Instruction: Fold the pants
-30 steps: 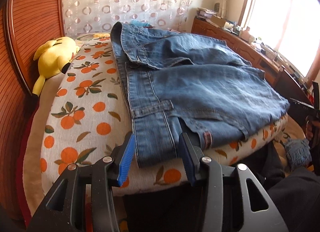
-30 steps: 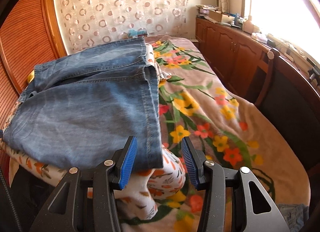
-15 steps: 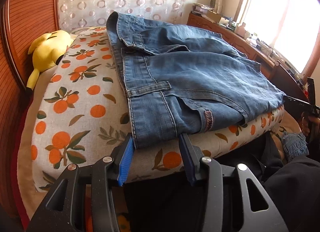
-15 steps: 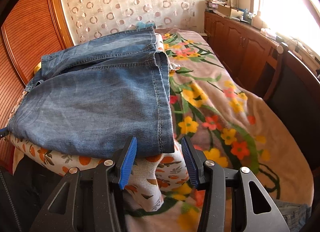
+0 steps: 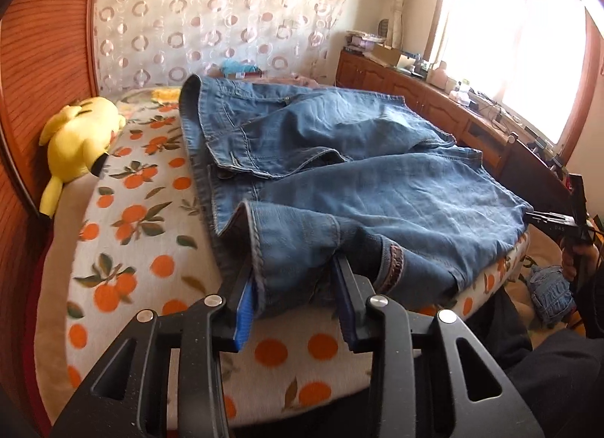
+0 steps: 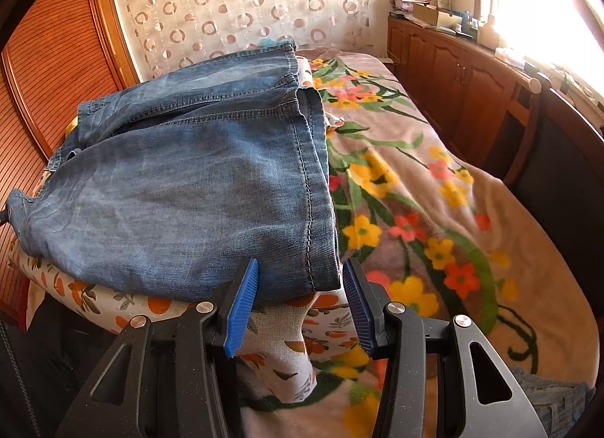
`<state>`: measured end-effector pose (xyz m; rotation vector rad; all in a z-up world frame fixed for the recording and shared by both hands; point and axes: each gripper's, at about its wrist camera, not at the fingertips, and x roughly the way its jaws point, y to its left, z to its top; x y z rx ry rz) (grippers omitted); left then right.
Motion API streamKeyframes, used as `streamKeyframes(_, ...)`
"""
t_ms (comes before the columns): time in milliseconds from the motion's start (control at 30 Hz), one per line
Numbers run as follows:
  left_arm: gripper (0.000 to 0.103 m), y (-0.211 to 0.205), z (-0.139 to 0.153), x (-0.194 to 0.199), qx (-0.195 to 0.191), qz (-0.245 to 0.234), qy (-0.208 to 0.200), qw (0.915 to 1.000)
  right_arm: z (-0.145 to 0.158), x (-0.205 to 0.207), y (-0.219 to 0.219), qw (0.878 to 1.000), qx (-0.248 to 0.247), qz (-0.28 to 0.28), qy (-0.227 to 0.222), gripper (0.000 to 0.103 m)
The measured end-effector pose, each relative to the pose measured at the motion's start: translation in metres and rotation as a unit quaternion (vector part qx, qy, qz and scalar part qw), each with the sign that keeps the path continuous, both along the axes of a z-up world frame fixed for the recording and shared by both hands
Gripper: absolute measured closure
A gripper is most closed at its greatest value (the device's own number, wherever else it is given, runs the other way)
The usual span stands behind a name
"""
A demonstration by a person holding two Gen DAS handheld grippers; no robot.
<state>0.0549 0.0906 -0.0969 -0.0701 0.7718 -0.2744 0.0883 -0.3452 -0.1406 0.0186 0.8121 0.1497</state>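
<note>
Jeans (image 5: pixel 377 181) folded flat on an orange-print cushion (image 5: pixel 143 249) atop the flowered bed (image 6: pixel 434 211). Left gripper (image 5: pixel 294 287) just closing, fingers (image 5: pixel 245 306) pinching the bunched near-left corner, hem lifted off the cushion. Right gripper (image 6: pixel 302 287) parted at the near-right corner, fingers (image 6: pixel 241 302) flanking the hem; contact unclear, no squeeze visible. Yellow plush (image 5: pixel 79 140) beside the jeans, against the wooden panel (image 5: pixel 37 60).
</note>
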Motion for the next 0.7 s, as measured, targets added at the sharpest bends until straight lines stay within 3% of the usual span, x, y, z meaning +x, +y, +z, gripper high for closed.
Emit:
streamKeyframes(200,0.065,-0.006,-0.019,0.013,-0.002,-0.004,0.028,0.9996,-0.002,-0.001,-0.002,1.000,0.012,0.000,0.004,0.055)
streamKeyframes(333,0.088,-0.007,-0.022,0.004,-0.009,-0.010,0.037,0.9992,-0.006,-0.001,-0.002,1.000,0.029,0.003,0.011,0.055)
streamKeyframes(400,0.095,-0.005,-0.015,-0.006,-0.014,-0.011,0.033,0.9993,-0.006,-0.001,-0.002,0.999,0.035,0.007,0.010,0.065)
streamKeyframes(467,0.095,-0.001,-0.009,-0.015,-0.018,-0.002,0.031,0.9993,-0.005,-0.002,-0.005,0.999,0.034,-0.001,0.008,0.081)
streamKeyframes(533,0.096,0.006,-0.001,-0.025,-0.024,0.006,0.029,0.9993,-0.002,-0.005,-0.011,0.998,0.056,0.006,0.002,0.088)
streamKeyframes(700,0.096,0.010,0.015,-0.042,-0.023,0.004,0.024,0.9994,0.020,-0.022,-0.005,0.998,0.038,0.017,-0.042,0.091)
